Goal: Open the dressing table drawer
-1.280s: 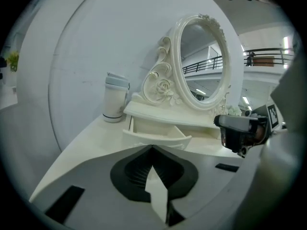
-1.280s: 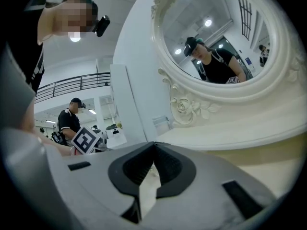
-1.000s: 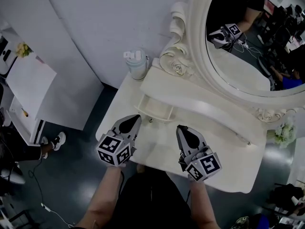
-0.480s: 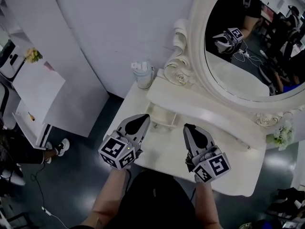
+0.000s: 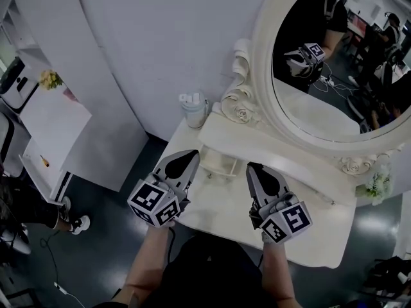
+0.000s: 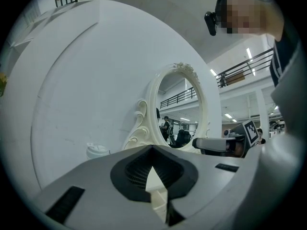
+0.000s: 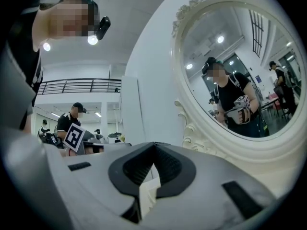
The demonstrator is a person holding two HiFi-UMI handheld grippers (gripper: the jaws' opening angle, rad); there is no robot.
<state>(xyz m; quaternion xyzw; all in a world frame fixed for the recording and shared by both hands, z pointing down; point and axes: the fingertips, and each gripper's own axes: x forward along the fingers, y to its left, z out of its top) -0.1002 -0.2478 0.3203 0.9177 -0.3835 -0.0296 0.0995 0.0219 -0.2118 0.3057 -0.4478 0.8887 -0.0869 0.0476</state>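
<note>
Head view: the left tongs (image 5: 190,155) and right tongs (image 5: 254,169) hang above the white surface (image 5: 225,205). The small drawer (image 5: 217,163) sits just beyond, between them.

Left gripper view: tips together, nothing held, mirror (image 6: 180,109) ahead.

Right gripper view: tips together too, empty.

**A:** Head view, where from?

**B:** High up, facing steeply down on the dressing table (image 5: 221,205). Middle range. The left gripper (image 5: 191,154) is at picture left and the right gripper (image 5: 254,167) at picture right, both low in frame.

**A:** Gripper views?

**B:** Each sits just behind its own jaws and looks level along them, so the jaws fill the lower frame. The left gripper view sees the mirror (image 5: 318,76) obliquely, off to the right. The right gripper view has it large and close.

**A:** Overlap?

**B:** All three catch the mirror. The head view and left gripper view share the lidded cup (image 5: 193,108). Each gripper view catches the other gripper at its edge.
</note>
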